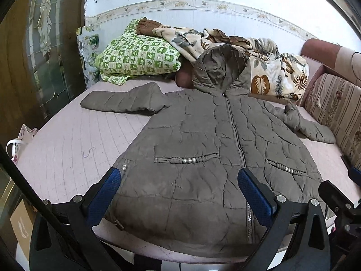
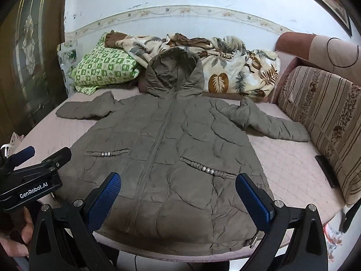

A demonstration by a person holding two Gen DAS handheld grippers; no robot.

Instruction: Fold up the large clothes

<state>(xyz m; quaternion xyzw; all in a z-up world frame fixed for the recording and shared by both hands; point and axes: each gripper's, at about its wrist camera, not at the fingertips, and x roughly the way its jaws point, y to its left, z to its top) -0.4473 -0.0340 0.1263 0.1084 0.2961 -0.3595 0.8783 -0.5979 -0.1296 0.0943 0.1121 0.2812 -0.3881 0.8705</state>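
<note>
A: Where's the coat lying?

B: Grey-brown hooded puffer coat [image 1: 203,158] is lying face up, zipped, flat on the pink quilted bed cover [image 1: 67,149]. Hood [image 2: 174,72] is pointing twd the wall, propped against the bedding. Both sleeves are spreading outward; the right-side one [image 2: 277,124] is reaching twd the striped sofa cushion [image 2: 320,122].

A: Tongs?

B: Left gripper [image 1: 179,194] is hovering over the hem end, fingers spread wide, gripping nothing. Right gripper [image 2: 178,196] is doing the same: released, pads apart, coat showing between them. Can't tell if either is touching the fabric.

A: Other stuff nr the coat?

B: Green checked pillow [image 1: 137,56] is sitting left of the hood, leaf-print blanket [image 1: 270,67] is bunching up behind & right of it. Pearl-trimmed pockets [image 2: 108,154] are showing on both front panels. Dark flat object [image 2: 326,169], maybe a phone, is lying at the cushion's foot, well apart from the coat.
</note>
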